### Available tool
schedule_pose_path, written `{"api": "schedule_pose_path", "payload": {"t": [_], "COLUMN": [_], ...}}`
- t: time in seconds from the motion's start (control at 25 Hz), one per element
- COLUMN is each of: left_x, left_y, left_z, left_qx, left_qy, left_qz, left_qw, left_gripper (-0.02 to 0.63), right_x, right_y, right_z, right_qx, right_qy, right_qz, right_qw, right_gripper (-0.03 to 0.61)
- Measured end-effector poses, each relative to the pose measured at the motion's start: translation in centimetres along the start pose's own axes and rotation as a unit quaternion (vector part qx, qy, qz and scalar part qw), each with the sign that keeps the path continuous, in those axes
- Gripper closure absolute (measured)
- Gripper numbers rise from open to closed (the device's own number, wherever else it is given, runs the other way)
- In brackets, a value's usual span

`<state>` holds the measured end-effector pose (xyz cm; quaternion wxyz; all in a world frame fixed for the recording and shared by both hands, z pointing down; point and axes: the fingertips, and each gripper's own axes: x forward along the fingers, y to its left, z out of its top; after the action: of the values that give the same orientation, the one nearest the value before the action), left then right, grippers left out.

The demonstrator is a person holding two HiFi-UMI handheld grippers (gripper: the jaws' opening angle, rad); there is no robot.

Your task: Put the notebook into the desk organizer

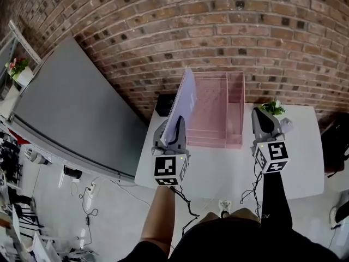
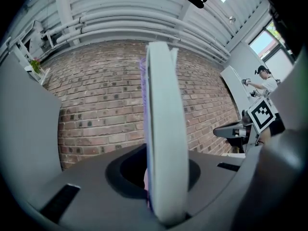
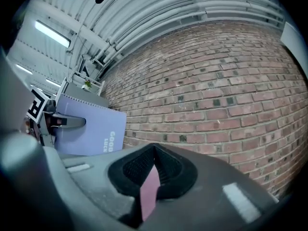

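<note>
A lavender spiral notebook (image 1: 185, 94) stands upright on edge, and my left gripper (image 1: 178, 123) is shut on its lower edge. In the left gripper view the notebook (image 2: 163, 129) rises edge-on out of the jaws. It hangs over the left side of the pink clear desk organizer (image 1: 235, 111), which stands on the white table (image 1: 218, 168) against the brick wall. Right of the organizer, my right gripper (image 1: 261, 117) is held with its jaws together and nothing in them. The right gripper view shows the notebook's cover (image 3: 91, 129) with the left gripper (image 3: 67, 121) on it.
A small potted plant (image 1: 273, 108) stands at the table's back right, behind my right gripper. A black object (image 1: 163, 103) lies at the back left corner. A large grey panel (image 1: 71, 113) leans left of the table. Cables trail on the floor.
</note>
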<state>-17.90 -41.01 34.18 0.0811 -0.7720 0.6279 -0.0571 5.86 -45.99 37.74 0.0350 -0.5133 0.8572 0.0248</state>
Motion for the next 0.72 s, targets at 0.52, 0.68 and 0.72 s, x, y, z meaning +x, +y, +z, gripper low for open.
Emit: {"api": "schedule_pose_path", "payload": {"t": [0.52,0.68,0.72], "left_x": [9.2,10.9,11.3], "left_y": [0.8,0.8,0.8], "left_z": [-2.6,-2.3,-2.1], "left_qx": [0.048,0.075,0.089], "left_qy": [0.029,0.034,0.032], "left_qz": [0.014,0.018,0.018], "left_qw": [0.9983,0.9965,0.9954], "left_gripper": [0.568,0.568,0.568], "right_x": [5.9,6.6,6.7], "right_y": [-4.5,-5.1,-5.3], "right_z": [-2.7,-3.2,-3.4], "right_qx": [0.017,0.021,0.022], "right_qy": [0.007,0.011,0.012], "right_qz": [0.016,0.014,0.014], "right_qw": [1.000,1.000,1.000], "right_gripper": [0.578,0.578,0.578]}}
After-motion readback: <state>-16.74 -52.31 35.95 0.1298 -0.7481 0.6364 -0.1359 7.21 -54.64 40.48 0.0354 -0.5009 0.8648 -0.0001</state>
